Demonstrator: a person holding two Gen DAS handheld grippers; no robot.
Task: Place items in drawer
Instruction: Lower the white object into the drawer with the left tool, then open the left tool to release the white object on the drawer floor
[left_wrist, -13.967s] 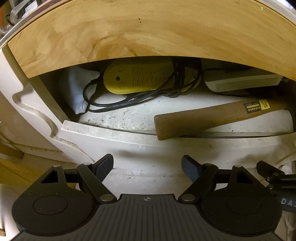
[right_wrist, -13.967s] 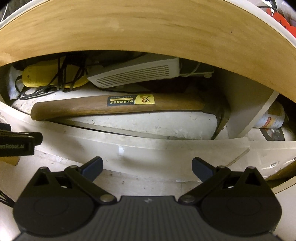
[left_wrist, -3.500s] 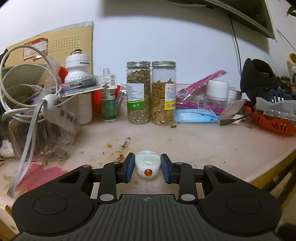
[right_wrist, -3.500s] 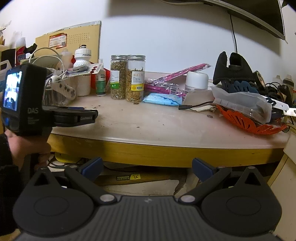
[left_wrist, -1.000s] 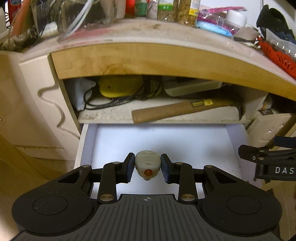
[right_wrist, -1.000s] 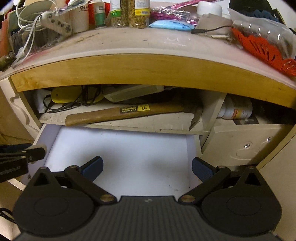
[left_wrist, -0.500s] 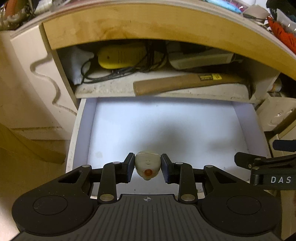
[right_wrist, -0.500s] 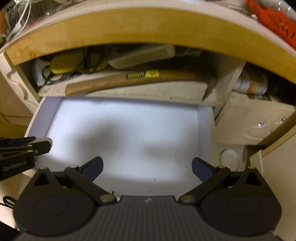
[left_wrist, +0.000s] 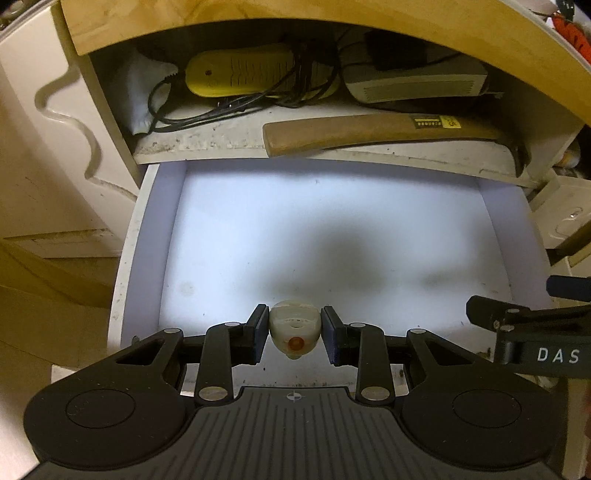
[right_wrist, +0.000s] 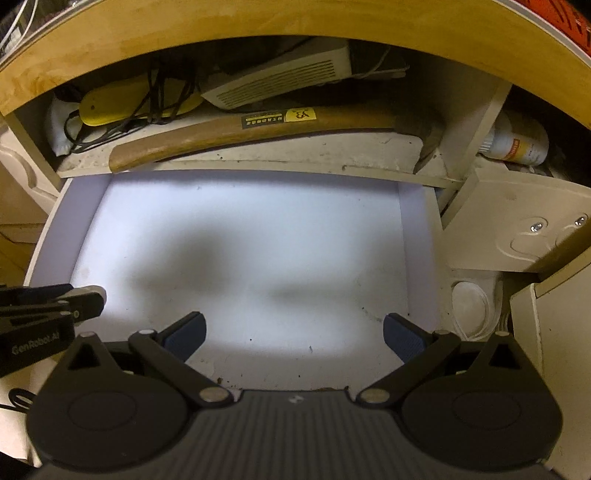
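One white drawer (left_wrist: 332, 236) is pulled out below a cluttered shelf (left_wrist: 229, 142). Over its six o'clock edge, a small cream device (left_wrist: 294, 328) is clamped in the left hand-held gripper (left_wrist: 294, 334). Toward three o'clock, the right hand-held gripper (right_wrist: 293, 332) is held spread wide, grasping nothing.

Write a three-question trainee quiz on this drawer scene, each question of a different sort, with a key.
1. True or false: the left gripper is shut on a small white device with an orange button.
2. Multiple choice: the floor of the open drawer holds
A. a hammer
B. nothing placed yet
C. a yellow device
3. Fill in: on the shelf above the drawer, the hammer lies in front of a white vented ____.

Key:
1. True.
2. B; the hammer and the yellow device sit on the shelf.
3. Box. The right gripper stands open, holding nothing.
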